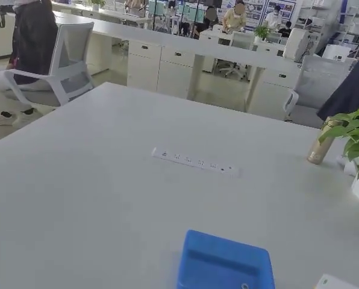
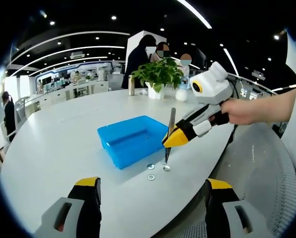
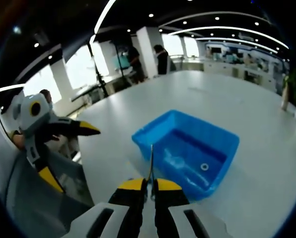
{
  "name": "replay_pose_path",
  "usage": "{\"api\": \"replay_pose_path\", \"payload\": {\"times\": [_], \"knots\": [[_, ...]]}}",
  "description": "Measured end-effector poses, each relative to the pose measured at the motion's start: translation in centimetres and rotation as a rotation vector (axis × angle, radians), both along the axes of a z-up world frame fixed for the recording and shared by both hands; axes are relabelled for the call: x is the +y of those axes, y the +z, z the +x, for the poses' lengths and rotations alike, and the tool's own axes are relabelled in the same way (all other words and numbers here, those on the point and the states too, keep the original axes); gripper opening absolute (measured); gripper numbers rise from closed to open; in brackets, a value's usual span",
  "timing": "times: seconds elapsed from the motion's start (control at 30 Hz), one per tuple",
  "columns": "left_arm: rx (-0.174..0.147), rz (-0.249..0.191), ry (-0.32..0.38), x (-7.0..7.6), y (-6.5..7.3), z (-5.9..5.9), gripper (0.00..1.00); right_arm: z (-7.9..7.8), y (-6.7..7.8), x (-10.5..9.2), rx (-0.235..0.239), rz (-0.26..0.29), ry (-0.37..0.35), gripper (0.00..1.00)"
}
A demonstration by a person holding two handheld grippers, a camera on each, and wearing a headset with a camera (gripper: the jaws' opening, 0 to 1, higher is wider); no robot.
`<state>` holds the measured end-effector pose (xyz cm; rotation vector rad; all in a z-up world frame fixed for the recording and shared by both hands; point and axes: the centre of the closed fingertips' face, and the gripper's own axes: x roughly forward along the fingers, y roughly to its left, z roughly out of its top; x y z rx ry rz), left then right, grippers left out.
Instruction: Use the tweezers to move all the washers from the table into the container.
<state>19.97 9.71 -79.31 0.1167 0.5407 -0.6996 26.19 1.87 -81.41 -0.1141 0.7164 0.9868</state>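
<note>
Several washers point(image 2: 151, 167) lie on the white table point(image 2: 53, 148) just in front of the blue container point(image 2: 133, 139). My right gripper point(image 2: 174, 140) is shut on the tweezers point(image 2: 170, 130), whose tips point down and touch or nearly touch one washer point(image 2: 163, 161). In the right gripper view the tweezers point(image 3: 150, 161) rise from between the closed jaws of the right gripper point(image 3: 148, 187) towards the container point(image 3: 215, 136), with one washer point(image 3: 204, 166) inside. My left gripper point(image 2: 150, 206) hangs open and empty over the table's near edge. The container point(image 1: 224, 262) sits at the bottom of the head view.
A power strip point(image 1: 194, 162) lies mid-table. At the right stand a metal bottle point(image 1: 320, 144) and a potted plant point(image 1: 357, 135). An office chair point(image 1: 62, 60) stands beyond the far left edge. A mesh chair point(image 2: 267, 173) sits below the right gripper.
</note>
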Motion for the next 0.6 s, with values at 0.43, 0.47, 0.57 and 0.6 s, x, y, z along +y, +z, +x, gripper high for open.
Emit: {"api": "replay_pose_path", "payload": {"times": [0.43, 0.47, 0.57, 0.6], "knots": [[0.009, 0.002, -0.008, -0.14, -0.18, -0.10, 0.87, -0.05, -0.29, 0.31, -0.011, -0.007, -0.011, 0.04], [0.011, 0.002, -0.010, -0.16, -0.20, -0.12, 0.87, -0.14, -0.25, 0.39, -0.013, -0.008, -0.005, 0.04], [0.011, 0.003, -0.013, -0.21, -0.21, -0.16, 0.87, -0.31, -0.26, 0.42, -0.056, -0.043, 0.031, 0.04], [0.012, 0.002, -0.015, -0.25, -0.22, -0.18, 0.87, -0.23, -0.38, 0.39, -0.070, -0.053, 0.047, 0.04]]}}
